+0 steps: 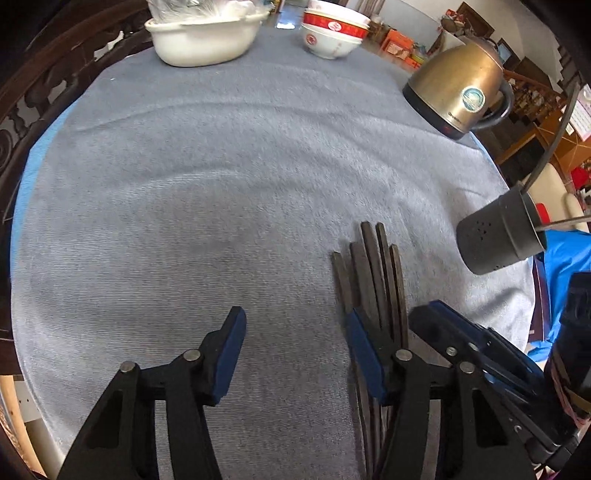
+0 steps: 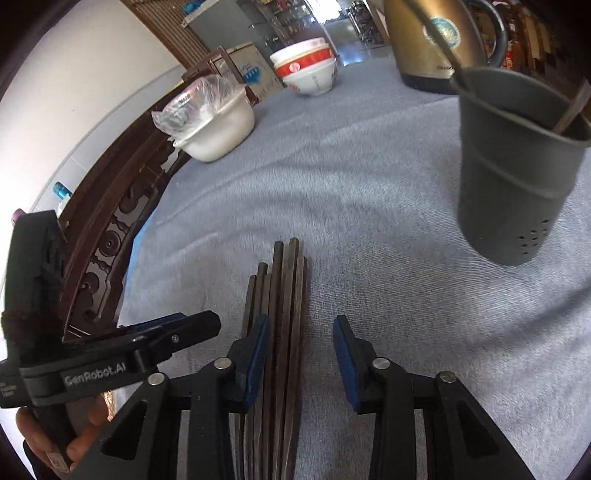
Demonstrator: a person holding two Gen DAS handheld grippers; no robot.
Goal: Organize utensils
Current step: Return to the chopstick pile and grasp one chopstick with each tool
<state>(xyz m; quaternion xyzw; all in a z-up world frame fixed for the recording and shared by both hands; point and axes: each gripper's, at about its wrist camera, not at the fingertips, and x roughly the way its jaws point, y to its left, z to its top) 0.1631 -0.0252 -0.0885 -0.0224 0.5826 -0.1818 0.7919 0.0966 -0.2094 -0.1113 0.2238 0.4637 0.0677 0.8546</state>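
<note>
A bundle of several dark chopsticks (image 1: pixel 373 266) lies on the blue-grey cloth. In the right wrist view the chopsticks (image 2: pixel 284 288) run between the fingers of my right gripper (image 2: pixel 300 354), close against the left pad, with a gap to the right pad; the jaws are open. My left gripper (image 1: pixel 297 350) is open over bare cloth, its right finger (image 1: pixel 364 354) beside the bundle. The right gripper (image 1: pixel 436 314) shows just past the bundle. A grey perforated holder (image 1: pixel 498 236) stands to the right with thin utensils in it, the holder (image 2: pixel 517 166) being well beyond the right gripper.
A brass-coloured kettle (image 1: pixel 458 92) stands at the back right, stacked red-and-white bowls (image 1: pixel 334 31) at the back, and a white basin (image 1: pixel 203 37) with a plastic bag at the back left. Carved dark wood (image 2: pixel 110 236) borders the cloth's left edge. A hand (image 2: pixel 85 435) holds the left gripper (image 2: pixel 192 325).
</note>
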